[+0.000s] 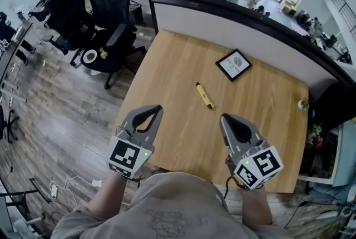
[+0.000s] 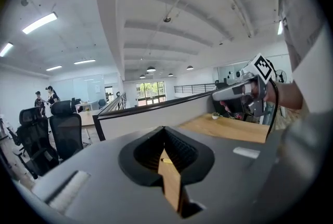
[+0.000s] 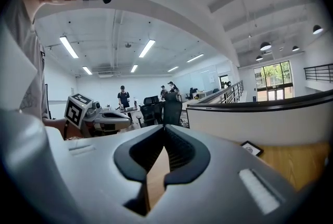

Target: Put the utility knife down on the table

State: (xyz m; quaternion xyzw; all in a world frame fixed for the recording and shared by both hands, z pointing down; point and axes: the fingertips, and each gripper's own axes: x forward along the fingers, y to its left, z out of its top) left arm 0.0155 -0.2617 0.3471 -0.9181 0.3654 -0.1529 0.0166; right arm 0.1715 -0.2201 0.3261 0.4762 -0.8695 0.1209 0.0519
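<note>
The yellow utility knife (image 1: 204, 95) lies on the wooden table (image 1: 167, 71), near its middle, with nothing touching it. My left gripper (image 1: 159, 108) hovers over the table's near edge, left of and nearer than the knife, jaws shut and empty. My right gripper (image 1: 224, 117) hovers level with it, just right of the knife and nearer, also shut and empty. In the left gripper view the closed jaws (image 2: 164, 130) leave a slit through which a sliver of the knife (image 2: 166, 161) shows. The right gripper view shows its jaws (image 3: 165, 129) closed, with only table wood behind them.
A black framed picture (image 1: 233, 65) lies on the table beyond the knife, and a small plant (image 1: 303, 103) stands at the right edge. A dark-topped partition (image 1: 233, 15) runs along the far side. Black office chairs (image 1: 108, 15) stand on the floor to the left.
</note>
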